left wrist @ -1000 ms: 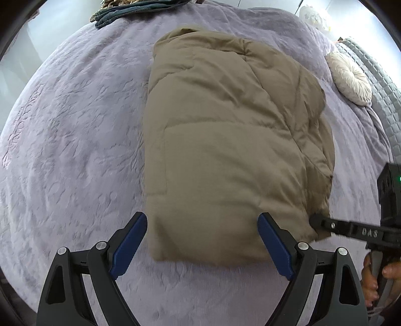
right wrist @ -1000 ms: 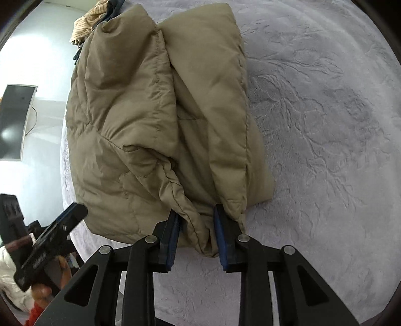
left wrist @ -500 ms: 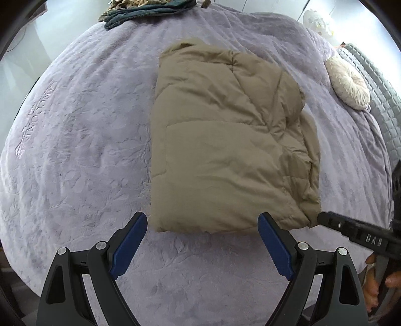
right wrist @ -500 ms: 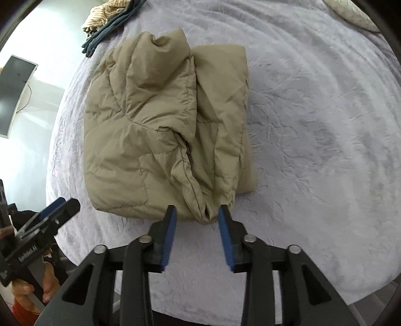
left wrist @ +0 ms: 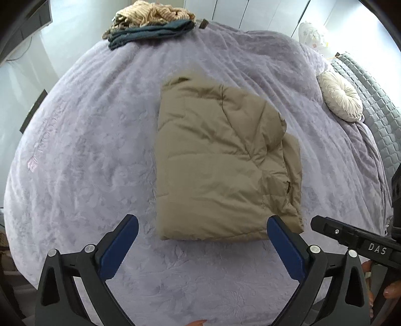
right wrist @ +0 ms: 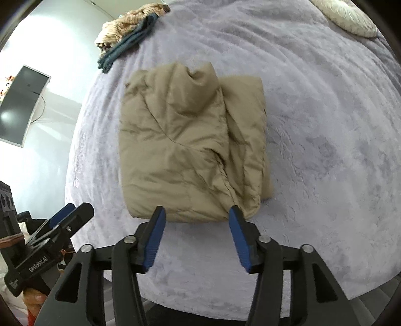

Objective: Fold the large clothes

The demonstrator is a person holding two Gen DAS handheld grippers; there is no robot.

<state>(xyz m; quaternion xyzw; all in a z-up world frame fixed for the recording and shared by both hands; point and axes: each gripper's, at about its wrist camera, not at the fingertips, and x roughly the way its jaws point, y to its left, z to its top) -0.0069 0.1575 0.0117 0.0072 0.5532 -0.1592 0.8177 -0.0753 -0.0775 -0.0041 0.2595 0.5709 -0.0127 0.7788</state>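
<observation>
Presently, the tan padded jacket is lying folded into a thick rectangular bundle on the grey-lilac bedspread, roughly at the middle of the bed. Its long axis is running from near to far, away from both cameras, with the short near edge facing the two tools.

The left gripper is standing fully spread, with nothing between its blue pads; its jaws have just been opening further. The near edge of the bundle is showing just beyond the fingertips and apart from them.

The right gripper is standing about half spread and holding nothing; its jaws have just been opening, and the near right corner of the jacket is lying free just past its right pad, no longer pinched.

Both tools are pointing steeply down at the near short edge from above, the left one facing the tidy folded half, the right one facing the looser, layered right-hand side where a flap and an under-layer are overlapping.

Judgement: the fold is appearing complete or nearly so. Any further correction is likely falling to the right gripper, it being nearer the uneven right edge.

Far off, a pile of other clothes is sitting at the far edge, well apart, and a round cushion is lying far right.
</observation>
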